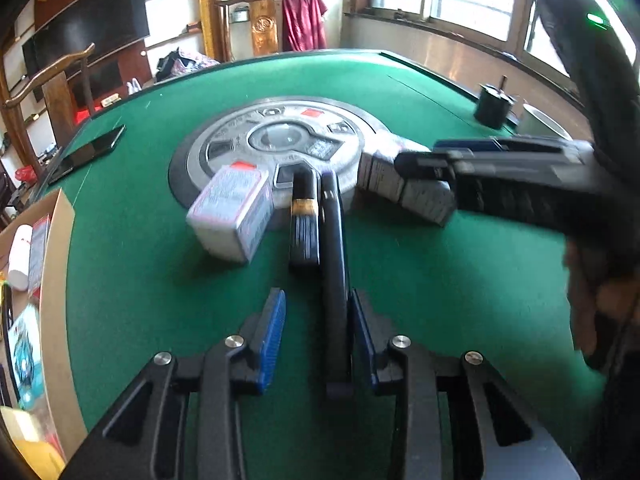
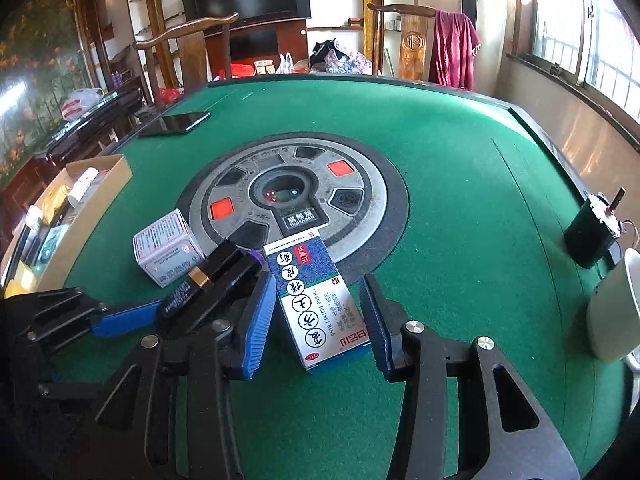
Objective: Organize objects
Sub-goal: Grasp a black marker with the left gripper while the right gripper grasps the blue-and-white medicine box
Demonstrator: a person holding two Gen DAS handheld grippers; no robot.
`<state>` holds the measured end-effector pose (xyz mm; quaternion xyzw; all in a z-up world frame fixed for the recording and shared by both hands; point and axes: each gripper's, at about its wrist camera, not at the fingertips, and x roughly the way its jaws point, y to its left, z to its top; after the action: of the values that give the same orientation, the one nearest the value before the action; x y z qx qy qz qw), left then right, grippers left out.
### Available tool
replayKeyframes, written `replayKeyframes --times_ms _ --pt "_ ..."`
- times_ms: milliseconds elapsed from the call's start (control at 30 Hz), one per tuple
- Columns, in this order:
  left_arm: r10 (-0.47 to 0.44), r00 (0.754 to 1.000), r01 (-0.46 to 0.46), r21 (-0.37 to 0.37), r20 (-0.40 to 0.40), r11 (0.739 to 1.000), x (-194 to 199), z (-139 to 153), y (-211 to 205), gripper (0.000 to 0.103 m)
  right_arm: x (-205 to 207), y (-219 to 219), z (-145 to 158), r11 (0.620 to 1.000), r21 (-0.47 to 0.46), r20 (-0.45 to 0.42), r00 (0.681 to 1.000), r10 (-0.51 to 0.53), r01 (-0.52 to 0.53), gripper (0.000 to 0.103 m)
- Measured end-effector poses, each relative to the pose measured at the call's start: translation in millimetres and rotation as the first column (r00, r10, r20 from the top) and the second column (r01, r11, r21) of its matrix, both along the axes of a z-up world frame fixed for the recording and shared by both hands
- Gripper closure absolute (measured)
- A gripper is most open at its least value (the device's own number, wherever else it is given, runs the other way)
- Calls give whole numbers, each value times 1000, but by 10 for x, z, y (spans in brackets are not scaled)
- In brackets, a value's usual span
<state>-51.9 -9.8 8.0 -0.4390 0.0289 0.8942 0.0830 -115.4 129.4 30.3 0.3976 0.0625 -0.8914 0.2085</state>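
A green felt tabletop (image 1: 140, 272) with a round grey mahjong hub (image 1: 280, 144) fills the left wrist view, wooden chairs and a window behind it. The left tongs (image 1: 318, 340) stand narrow around a long black bar (image 1: 334, 264); the right pad lies against it, while a sliver of felt shows at the left pad, so a firm hold cannot be confirmed. A black tube with a gold band (image 1: 304, 220) lies just beside the bar, and a pale medicine box (image 1: 232, 212) leans on the hub's edge. In the right wrist view, the same tabletop (image 2: 480, 240) carries a blue-and-white medicine box (image 2: 316, 300) lying flat between the pads of the right tongs (image 2: 320, 320), which stand apart from its sides, gripping nothing. A cardboard tray (image 2: 92, 216) of sorted items waits at the left edge. The risk: the two tongs work close together, so lifting the bar could nudge the tube or the other tongs, and a one-sided pinch could let the bar swing or slip.
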Motion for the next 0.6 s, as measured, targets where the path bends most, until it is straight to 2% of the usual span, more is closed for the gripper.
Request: replayKeyframes --times_ms 100,300,433,533,600 --pt "-26 1000 26 -16 -12 1000 56 -3 82 69 2 36 2 1000 -16 19 1000 -22 22 61" --pt "-51 998 51 -23 -24 998 -120 -8 317 70 33 -9 -2 1000 -8 10 1000 -19 19 61" --pt "-17 1000 17 -5 -21 1000 -279 -1 327 70 42 -52 -35 1000 -8 21 1000 1 -1 59" --pt "-17 999 16 -14 -27 1000 -245 5 296 90 85 -89 -34 1000 24 3 1000 6 -6 59" --pt "10 1000 -10 1 -25 1000 -230 7 230 90 93 -69 -29 1000 22 7 1000 -7 7 60"
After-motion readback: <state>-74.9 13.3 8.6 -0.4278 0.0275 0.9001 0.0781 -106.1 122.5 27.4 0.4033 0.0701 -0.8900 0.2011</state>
